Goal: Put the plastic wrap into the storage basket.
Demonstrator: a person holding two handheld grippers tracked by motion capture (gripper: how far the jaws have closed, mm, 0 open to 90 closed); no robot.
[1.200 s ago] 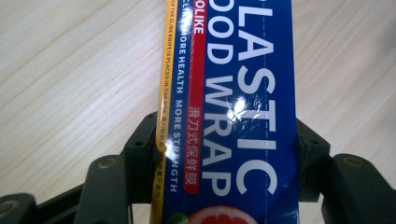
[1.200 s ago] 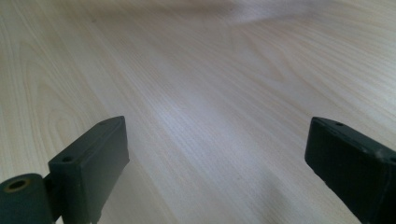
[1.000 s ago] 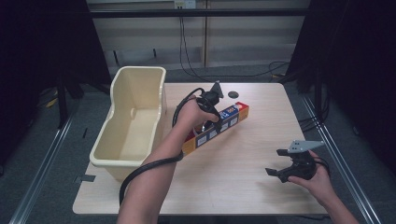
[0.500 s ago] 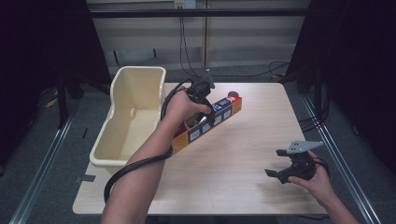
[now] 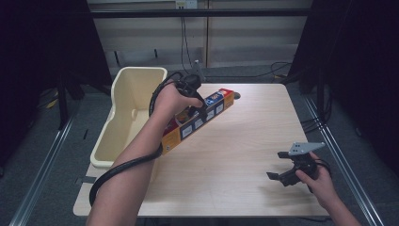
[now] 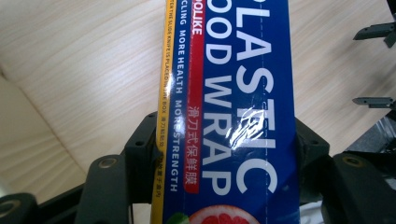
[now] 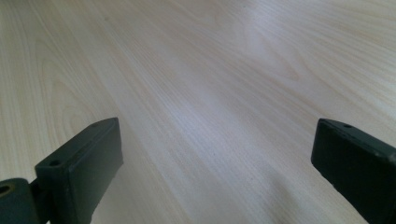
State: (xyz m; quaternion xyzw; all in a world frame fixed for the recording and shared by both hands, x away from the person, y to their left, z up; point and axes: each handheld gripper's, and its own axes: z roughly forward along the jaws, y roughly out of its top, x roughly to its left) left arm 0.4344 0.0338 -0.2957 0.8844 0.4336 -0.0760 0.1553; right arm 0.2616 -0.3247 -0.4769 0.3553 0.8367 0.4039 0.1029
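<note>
A long plastic wrap box, blue with an orange side and a red far end, hangs tilted above the table's left half. My left gripper is shut on its middle. In the left gripper view the plastic wrap box runs up between the two black jaws, which press on both its sides. My right gripper rests low near the table's front right corner, its jaws wide apart. In the right gripper view my right gripper has only bare wood between its jaws.
A cream plastic bin stands along the table's left edge, close beside the box's near end. A small dark object lies at the table's far edge. Cables hang behind the table.
My left gripper has carried the box leftward toward the bin, lifting it off the table. The right gripper has stayed in place.
</note>
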